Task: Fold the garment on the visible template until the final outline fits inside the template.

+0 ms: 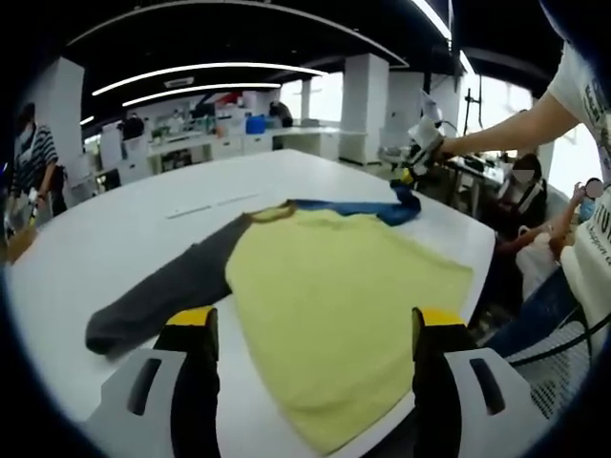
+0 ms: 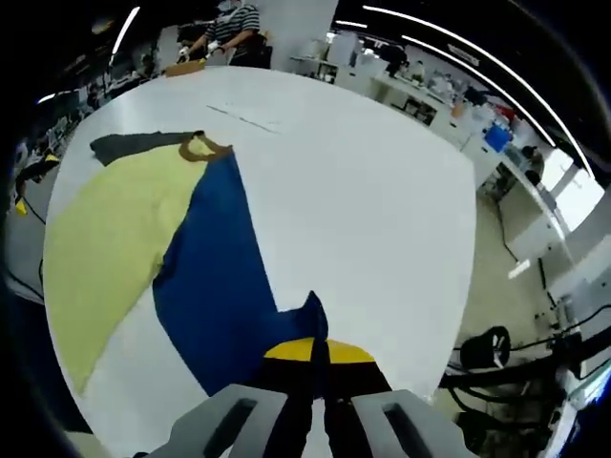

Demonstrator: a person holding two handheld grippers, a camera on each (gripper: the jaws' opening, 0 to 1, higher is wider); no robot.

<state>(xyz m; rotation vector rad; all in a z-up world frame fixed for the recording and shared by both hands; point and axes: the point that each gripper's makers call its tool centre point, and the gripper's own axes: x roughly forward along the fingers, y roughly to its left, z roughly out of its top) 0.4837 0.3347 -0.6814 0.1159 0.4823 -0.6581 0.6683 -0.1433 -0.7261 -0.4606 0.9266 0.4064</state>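
Currently right tool (image 2: 318,361) pinches blue sleeve (image 2: 215,286); left tool (image 1: 315,329) wide, empty. Carry sleeve flat toward 9 o'clock across the shirt (image 1: 334,315), no bunching.

My left gripper (image 1: 313,334): jaws spread wide, hovering over the near hem | shirt (image 1: 329,305): yellow body flat on the white table (image 1: 115,234), grey sleeve (image 1: 162,291) stretched out left, blue sleeve (image 1: 368,207) lifted at far side | right gripper (image 1: 412,153): pinching the blue sleeve's end, a person's arm behind it
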